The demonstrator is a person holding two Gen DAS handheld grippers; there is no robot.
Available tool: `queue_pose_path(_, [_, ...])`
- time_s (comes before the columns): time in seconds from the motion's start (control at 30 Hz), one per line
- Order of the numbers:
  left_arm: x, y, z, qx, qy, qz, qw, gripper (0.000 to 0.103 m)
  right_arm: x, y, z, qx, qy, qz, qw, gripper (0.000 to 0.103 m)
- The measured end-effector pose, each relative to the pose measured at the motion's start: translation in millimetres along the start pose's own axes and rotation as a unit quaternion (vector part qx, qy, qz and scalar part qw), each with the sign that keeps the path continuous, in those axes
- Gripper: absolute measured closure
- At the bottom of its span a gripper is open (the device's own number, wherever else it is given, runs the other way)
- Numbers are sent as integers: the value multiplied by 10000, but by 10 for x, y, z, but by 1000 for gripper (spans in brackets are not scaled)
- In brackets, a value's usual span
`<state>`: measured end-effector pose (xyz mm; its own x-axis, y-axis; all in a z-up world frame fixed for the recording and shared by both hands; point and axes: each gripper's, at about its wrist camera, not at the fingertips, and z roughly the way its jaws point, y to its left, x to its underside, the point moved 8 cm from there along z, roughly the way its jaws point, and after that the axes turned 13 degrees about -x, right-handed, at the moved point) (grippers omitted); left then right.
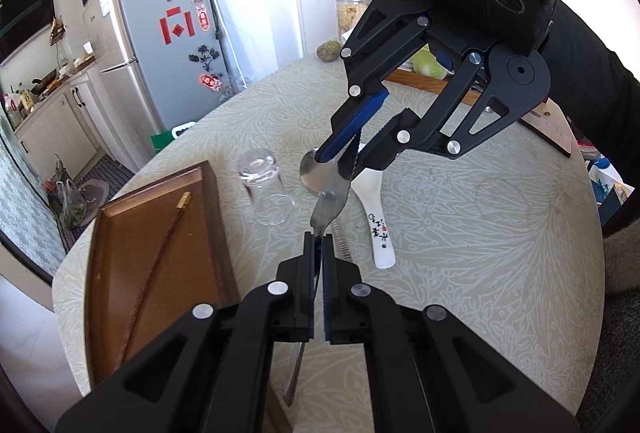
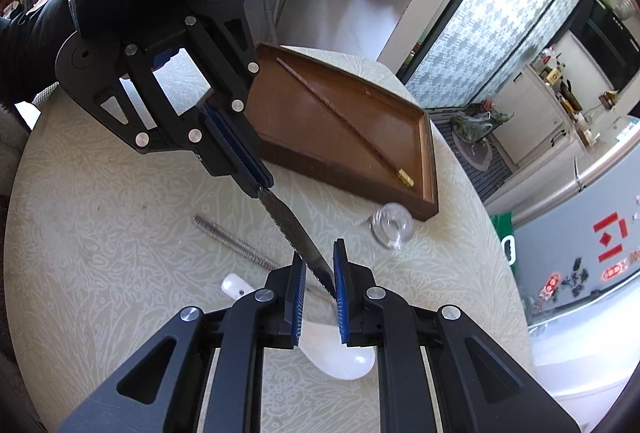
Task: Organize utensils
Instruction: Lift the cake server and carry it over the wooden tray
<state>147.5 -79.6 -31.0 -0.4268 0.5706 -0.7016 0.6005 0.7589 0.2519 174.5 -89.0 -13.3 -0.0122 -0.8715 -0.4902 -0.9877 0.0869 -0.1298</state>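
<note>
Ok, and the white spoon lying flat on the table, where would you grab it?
Take the white spoon by its narrow handle, from above, tongs closing across the width: the handle lies flat and unobstructed, while the wide scoop sits under the right tongs.

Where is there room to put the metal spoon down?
The wooden tray is mostly bare beside its one chopstick. The tablecloth right of the white spoon is open too. It is crowded between the glass and white spoon.
</note>
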Motion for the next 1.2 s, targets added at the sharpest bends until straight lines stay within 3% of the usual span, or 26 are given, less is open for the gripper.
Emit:
queue_pose_path(0.37, [125, 412, -287, -302, -108, -217, 9992, 98, -527, -112, 124, 67, -20, -338, 9994, 89])
queue_pose_path(0.57, [215, 643, -234, -403, -51, -360, 9985, 98, -730, -220, 314, 19, 22, -432, 9991, 89])
queue_pose_path(1.2, [569, 1057, 303, -315, 382, -554, 9972, 98, -780, -576, 1107, -152, 608, -466, 9969, 90])
